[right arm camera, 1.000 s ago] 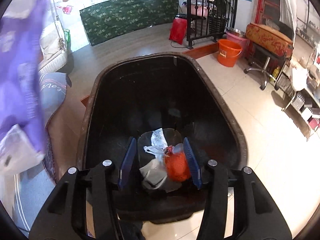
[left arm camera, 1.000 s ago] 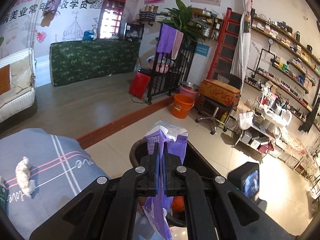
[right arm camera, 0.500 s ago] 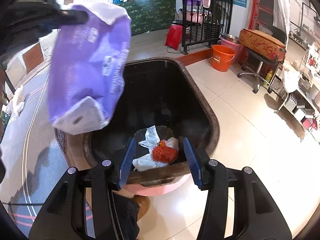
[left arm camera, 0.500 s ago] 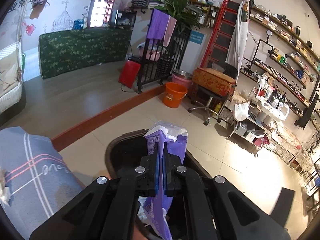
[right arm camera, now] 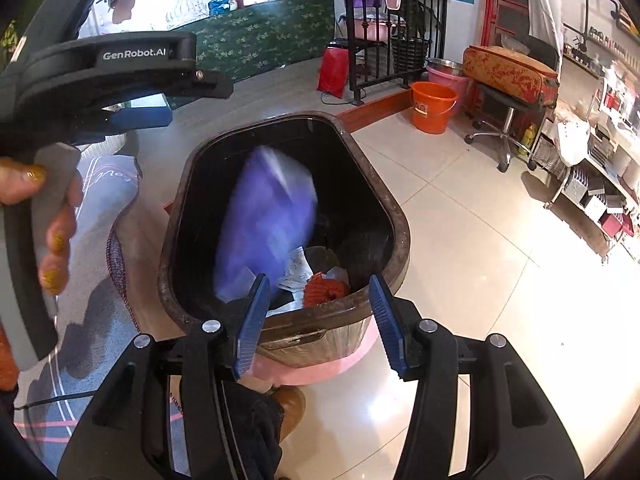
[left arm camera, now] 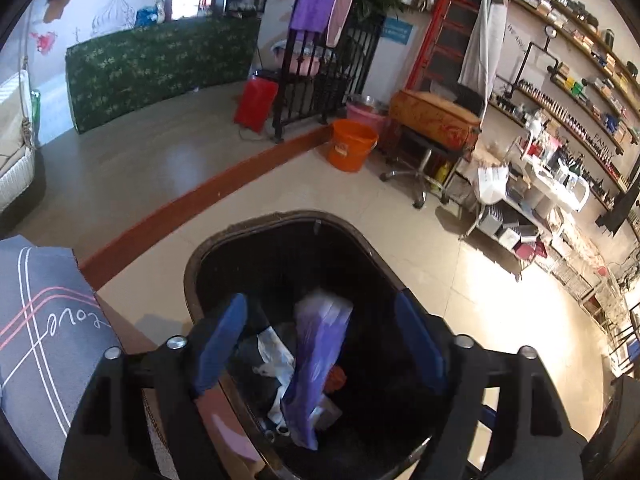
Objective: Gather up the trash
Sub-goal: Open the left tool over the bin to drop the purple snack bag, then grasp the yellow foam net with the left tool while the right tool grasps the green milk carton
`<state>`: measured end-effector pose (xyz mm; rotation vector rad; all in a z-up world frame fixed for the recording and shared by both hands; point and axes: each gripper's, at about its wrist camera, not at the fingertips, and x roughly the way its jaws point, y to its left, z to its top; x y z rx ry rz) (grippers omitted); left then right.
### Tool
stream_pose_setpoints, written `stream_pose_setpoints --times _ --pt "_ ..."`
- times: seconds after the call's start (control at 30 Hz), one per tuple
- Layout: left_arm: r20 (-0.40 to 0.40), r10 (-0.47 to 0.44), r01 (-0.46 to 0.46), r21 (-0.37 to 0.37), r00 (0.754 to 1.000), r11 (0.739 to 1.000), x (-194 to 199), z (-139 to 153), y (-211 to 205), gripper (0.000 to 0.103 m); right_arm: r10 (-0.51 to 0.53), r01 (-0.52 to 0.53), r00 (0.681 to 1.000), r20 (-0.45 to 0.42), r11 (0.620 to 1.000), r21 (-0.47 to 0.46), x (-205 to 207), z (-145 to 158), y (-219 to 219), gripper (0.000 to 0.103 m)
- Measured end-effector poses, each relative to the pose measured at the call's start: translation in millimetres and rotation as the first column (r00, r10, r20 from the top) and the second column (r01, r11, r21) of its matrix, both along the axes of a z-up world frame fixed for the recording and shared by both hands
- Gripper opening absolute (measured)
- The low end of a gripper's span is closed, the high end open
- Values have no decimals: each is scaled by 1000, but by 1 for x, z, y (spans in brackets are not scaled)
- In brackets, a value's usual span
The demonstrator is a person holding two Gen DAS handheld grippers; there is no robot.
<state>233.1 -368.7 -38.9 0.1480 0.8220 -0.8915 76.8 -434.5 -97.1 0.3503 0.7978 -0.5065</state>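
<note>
Purple plastic package (right arm camera: 266, 220) dropping into trash bin (right arm camera: 394, 208), blurred. My jaws both gaping, holding nothing. Package looking light, crinkly; pinching flat edge suits it.

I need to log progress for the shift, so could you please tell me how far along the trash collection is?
Done: white scraps and an orange net lie in the black bin. In hand: nothing; the left tool is open above the bin and the purple bag, blurred, is inside it. The right tool is open and empty. Left: no other trash is visible in these views.
</note>
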Motion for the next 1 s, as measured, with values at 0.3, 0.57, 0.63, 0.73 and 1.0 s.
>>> stream_pose_setpoints --times 0.3,0.57,0.63,0.73,1.0 --pt "5 53 -53 -4 999 999 -1 7 34 92 13 -13 1000 6 1000 -4 1 2 5 58" --pt "-20 183 -183 -5 983 983 -5 13 96 97 24 -23 1000 10 999 -26 6 6 14 69" --pt "11 205 -205 -6 979 979 -10 16 111 97 31 -31 999 7 999 -30 9 7 16 70" --pt "52 227 -228 10 972 974 -17 23 129 98 46 -46 999 7 998 -36 15 10 24 71" --pt "136 320 -330 57 937 942 -24 27 192 98 158 -158 987 20 987 -24 38 23 59 78"
